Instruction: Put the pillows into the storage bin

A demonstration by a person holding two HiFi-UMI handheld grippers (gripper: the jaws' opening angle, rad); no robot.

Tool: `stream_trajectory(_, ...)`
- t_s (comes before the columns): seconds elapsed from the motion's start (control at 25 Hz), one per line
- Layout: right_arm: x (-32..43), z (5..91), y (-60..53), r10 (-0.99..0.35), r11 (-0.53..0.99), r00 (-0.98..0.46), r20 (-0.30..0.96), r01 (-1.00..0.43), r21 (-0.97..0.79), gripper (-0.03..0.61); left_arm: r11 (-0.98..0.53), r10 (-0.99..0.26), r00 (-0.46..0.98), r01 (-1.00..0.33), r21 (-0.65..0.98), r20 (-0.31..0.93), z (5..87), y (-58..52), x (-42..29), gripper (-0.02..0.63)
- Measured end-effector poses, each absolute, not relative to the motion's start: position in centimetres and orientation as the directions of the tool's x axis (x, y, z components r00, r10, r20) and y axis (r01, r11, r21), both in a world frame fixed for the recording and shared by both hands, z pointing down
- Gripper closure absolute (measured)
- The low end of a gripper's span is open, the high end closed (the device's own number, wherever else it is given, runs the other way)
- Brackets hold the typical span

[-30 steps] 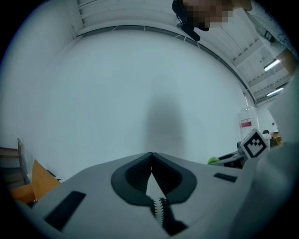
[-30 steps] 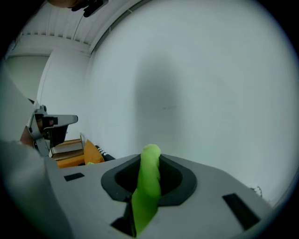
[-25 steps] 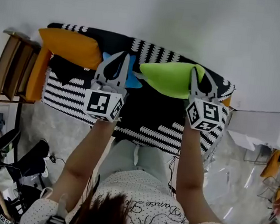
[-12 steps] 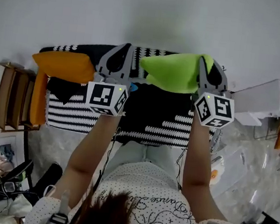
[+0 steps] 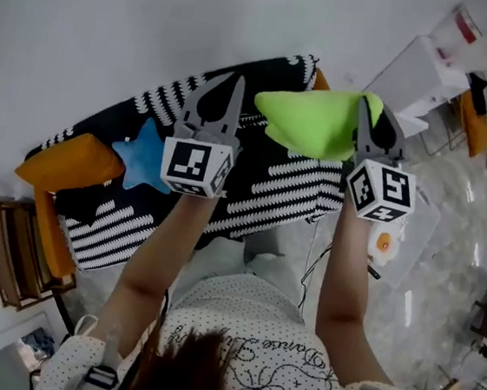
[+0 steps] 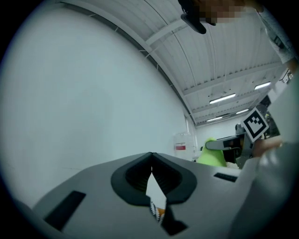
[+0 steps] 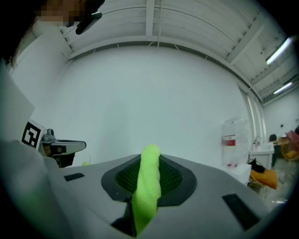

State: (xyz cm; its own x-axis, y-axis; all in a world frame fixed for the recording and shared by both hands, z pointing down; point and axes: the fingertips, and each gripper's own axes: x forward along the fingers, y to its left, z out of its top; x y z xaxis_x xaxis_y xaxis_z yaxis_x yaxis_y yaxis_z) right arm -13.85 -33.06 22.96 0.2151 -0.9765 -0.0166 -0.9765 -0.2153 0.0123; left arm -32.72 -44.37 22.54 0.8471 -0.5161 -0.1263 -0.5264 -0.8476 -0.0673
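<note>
The step in hand looks like carrying the green pillow from the sofa to the storage bin. It hangs in the air above the sofa's back edge, pinched at one end by the right hand-held gripper. To do this well, the grip should stay firm while the pillow travels. Only a thin fold of fabric is caught, and the soft bulk sticks out sideways toward the left hand-held gripper, so a quick swing could pull it free. The pillow should be brought right over the bin's opening and lowered in before the jaws part. I cannot say for certain which thing is the bin. A translucent container on the floor by the sofa's right end may be it. In the right gripper view the jaws stand only a little apart, pressed on a narrow ridge of the green pillow that runs up between the pads. The left hand-held gripper is closed, its jaws meeting at the tips with nothing between them, and it is raised beside the pillow without touching it. An orange pillow and a blue star pillow lie at the sofa's left end, waiting their turn.
</note>
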Motion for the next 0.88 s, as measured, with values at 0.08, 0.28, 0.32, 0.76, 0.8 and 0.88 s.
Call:
stream_trajectory(0.08, -10.7, 22.8, -28.9, -0.960, -0.281, 0.281, -0.020, -0.959, 0.028, 0.497, -0.876, -0.465, 0.875, -0.476, -0.071, -0.131, 22.3, -41.4, -29.2, 0.611)
stream_trajectory(0.28, -3.2, 22.2, -15.9, -0.885, -0.466, 0.466, -0.016, -0.883, 0.045, 0.497, -0.944, -0.312, 0.941, -0.323, -0.072, -0.128, 22.7, -32.1, -19.5, 0.611)
stream_trajectory(0.32, -1.8, 22.1, -13.1, -0.866, -0.500, 0.500, -0.014, -0.864, 0.049, 0.497, -0.954, -0.281, 0.951, -0.292, -0.074, -0.130, 22.8, -30.1, -17.5, 0.611)
stream_trajectory(0.76, 8.9, 23.3, 10.3, -0.597, -0.799, 0.802, 0.024, -0.597, 0.077, 0.495, -0.990, 0.130, 0.984, 0.122, -0.072, -0.118, 24.3, -11.2, 2.0, 0.611)
stream_trajectory(0.8, 9.9, 23.5, 11.7, -0.573, -0.816, 0.819, 0.026, -0.573, 0.078, 0.495, -0.986, 0.159, 0.980, 0.152, -0.068, -0.123, 24.4, -10.2, 3.9, 0.611)
stream_trajectory(0.88, 11.9, 23.7, 14.4, -0.511, -0.856, 0.859, 0.031, -0.512, 0.080, 0.495, -0.974, 0.227, 0.965, 0.221, -0.057, -0.134, 24.4, -8.1, 7.7, 0.611)
